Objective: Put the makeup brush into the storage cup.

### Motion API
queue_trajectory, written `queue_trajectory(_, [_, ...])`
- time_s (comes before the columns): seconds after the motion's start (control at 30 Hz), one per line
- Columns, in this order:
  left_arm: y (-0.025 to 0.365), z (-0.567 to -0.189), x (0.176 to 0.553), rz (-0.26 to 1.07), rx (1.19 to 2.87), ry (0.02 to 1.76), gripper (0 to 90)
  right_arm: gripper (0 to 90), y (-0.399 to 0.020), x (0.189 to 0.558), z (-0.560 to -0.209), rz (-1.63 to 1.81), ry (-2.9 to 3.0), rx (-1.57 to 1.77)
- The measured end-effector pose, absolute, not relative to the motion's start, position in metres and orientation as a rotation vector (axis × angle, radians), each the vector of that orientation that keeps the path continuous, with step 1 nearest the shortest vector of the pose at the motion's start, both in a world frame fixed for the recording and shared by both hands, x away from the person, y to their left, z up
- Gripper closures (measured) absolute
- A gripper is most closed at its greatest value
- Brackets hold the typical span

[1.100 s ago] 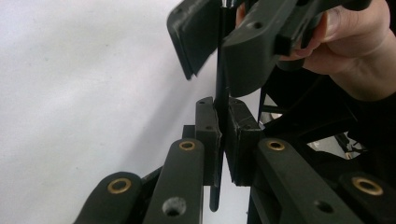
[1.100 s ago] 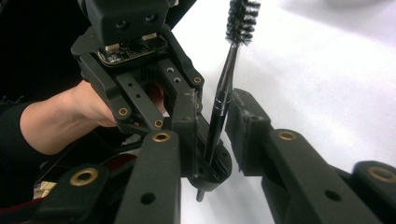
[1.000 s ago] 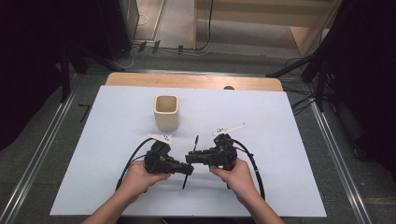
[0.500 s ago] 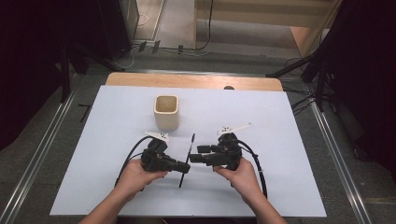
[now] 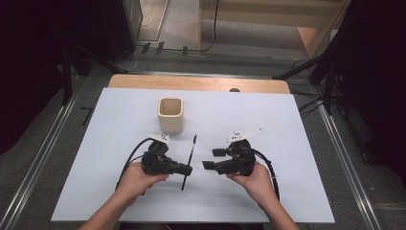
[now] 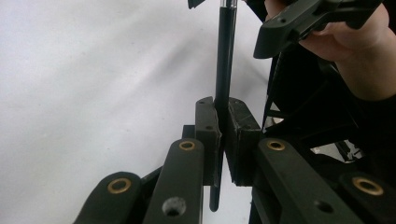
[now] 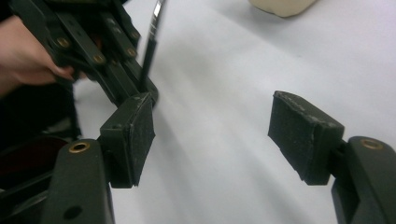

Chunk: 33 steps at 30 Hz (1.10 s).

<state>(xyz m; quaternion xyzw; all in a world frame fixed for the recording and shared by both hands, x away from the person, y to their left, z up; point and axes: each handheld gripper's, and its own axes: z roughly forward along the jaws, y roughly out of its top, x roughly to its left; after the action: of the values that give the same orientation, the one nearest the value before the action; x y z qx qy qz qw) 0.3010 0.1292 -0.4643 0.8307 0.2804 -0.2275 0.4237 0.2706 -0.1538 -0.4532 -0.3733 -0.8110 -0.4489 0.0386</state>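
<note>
**Pen passed to the left gripper, cup waiting above**

Holding a thin black pen (image 5: 188, 162) pinched tight between its pads, the left gripper (image 5: 186, 169) sits low in the centre of the high view, the pen running up and down the picture just left of the middle. In the left gripper view the pen (image 6: 224, 70) stands straight up out of the clamped jaws. The right gripper (image 5: 209, 159) faces it from the right; its jaws have just been opening and now stand wide with nothing between them, as the right gripper view shows, where its pads (image 7: 135, 135) are apart over bare table and the pen (image 7: 152, 42) is off at the upper left in the other claw.

I judge the handover done: the pen belongs to the left side alone. Next, it seems, comes carrying it to the cream cup (image 5: 171, 115), which stands upright above and slightly left of the grippers. That calls for tipping the pen upright over the cup's mouth before letting go.

On the white table sheet (image 5: 287, 191) nothing lies between pen and cup. The right gripper is close and should back away first.
</note>
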Motion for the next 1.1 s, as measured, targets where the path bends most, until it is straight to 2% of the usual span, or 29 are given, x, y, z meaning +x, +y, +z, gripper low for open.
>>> queue_trajectory(0.23, [0.13, -0.463, 0.301, -0.566, 2.079, 0.707, 84.8, 24.3, -0.16, 0.262, -0.452, -1.365, -2.619, -1.106])
queue_trajectory(1.1, [0.136, -0.46, 0.305, -0.546, 2.084, 0.721, 84.8, 19.3, -0.199, 0.239, -0.469, -1.337, -2.674, -1.203])
